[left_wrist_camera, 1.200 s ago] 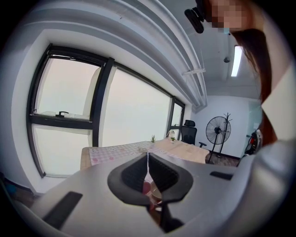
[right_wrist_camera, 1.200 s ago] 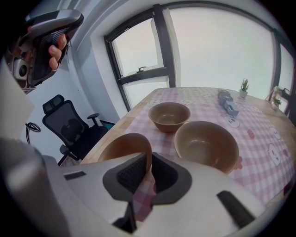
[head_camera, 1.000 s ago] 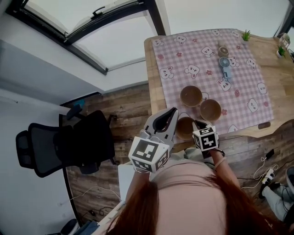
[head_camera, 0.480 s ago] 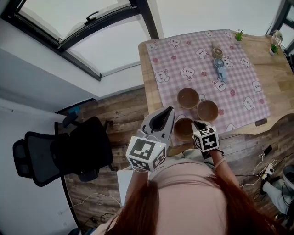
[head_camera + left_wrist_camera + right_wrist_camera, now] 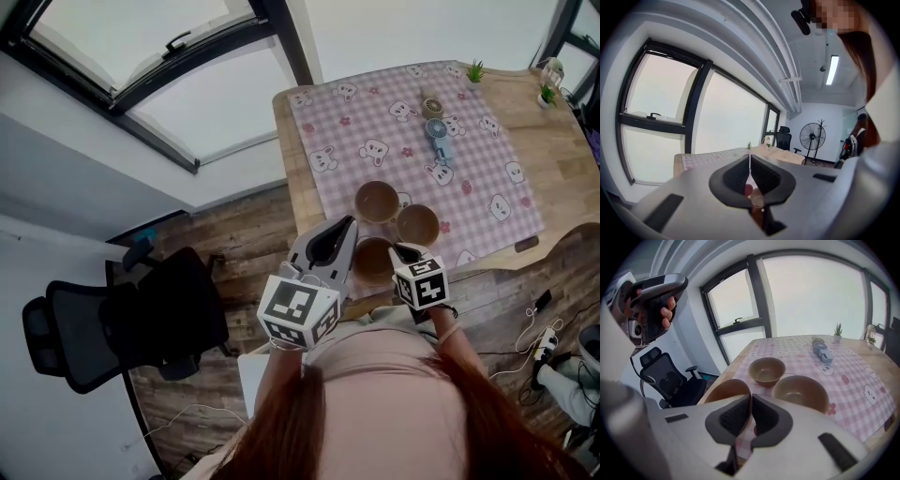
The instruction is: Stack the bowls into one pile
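Well, three round, smooth brown bowls [image 5: 377, 201] sit empty on checked cloth [image 5: 375, 122] by the table's [image 5: 562, 169] near edge; my left gripper [image 5: 749, 157] and right gripper [image 5: 751, 397] clench nothing.

Three brown bowls [image 5: 377, 201] stand upright, clustered, unstacked.

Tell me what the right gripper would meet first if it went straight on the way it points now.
Probably the near bowl: its rim lies just left of the shut tips of the right gripper. If it slips past that rim, the far bowl comes next. Depth is unclear.
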Action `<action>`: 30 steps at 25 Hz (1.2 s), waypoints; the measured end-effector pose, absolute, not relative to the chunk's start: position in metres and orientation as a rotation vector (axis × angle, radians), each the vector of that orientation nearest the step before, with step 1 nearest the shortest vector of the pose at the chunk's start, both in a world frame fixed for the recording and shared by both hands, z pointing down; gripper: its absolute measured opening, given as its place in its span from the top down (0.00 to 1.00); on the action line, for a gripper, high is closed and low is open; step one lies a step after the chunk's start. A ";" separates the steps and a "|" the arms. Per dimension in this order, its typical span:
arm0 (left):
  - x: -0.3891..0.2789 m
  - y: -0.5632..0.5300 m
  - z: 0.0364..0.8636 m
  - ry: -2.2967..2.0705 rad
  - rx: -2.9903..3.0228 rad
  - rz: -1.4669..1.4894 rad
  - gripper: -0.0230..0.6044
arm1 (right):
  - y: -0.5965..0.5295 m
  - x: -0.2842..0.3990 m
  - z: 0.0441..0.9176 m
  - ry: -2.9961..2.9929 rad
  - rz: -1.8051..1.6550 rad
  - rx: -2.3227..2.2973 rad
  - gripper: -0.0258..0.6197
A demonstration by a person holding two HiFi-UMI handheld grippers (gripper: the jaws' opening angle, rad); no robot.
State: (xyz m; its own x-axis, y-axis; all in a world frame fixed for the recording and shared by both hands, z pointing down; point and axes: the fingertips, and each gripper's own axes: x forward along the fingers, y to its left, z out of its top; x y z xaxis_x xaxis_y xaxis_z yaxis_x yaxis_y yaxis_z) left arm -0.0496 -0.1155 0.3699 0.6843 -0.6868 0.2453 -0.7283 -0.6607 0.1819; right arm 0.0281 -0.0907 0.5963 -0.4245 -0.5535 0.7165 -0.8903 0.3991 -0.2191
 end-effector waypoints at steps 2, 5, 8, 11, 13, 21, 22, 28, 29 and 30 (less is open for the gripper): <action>-0.047 -0.116 0.369 -1.119 2.639 0.223 0.94 | -0.092 0.029 0.592 -2.122 0.809 1.237 0.94; -0.044 -0.116 0.370 -1.103 2.645 0.222 0.94 | -0.094 0.031 0.586 -2.130 0.809 1.251 0.94; -0.041 -0.116 0.371 -1.088 2.650 0.220 0.94 | -0.095 0.033 0.582 -2.137 0.807 1.261 0.94; -0.038 -0.118 0.372 -1.074 2.655 0.217 0.94 | -0.098 0.034 0.579 -2.143 0.806 1.270 0.94; -0.035 -0.120 0.373 -1.065 2.657 0.215 0.94 | -0.100 0.035 0.576 -2.148 0.806 1.276 0.94; -0.027 -0.127 0.373 -1.026 2.669 0.215 0.94 | -0.110 0.040 0.568 -2.155 0.805 1.313 0.94; -0.027 -0.127 0.374 -1.022 2.670 0.214 0.94 | -0.111 0.041 0.567 -2.156 0.806 1.316 0.94; -0.023 -0.132 0.376 -1.009 2.670 0.220 0.94 | -0.120 0.044 0.562 -2.168 0.810 1.339 0.94; -0.023 -0.134 0.376 -1.009 2.669 0.221 0.94 | -0.122 0.044 0.561 -2.169 0.810 1.341 0.94; -0.023 -0.136 0.375 -1.008 2.667 0.221 0.94 | -0.124 0.045 0.560 -2.168 0.811 1.344 0.94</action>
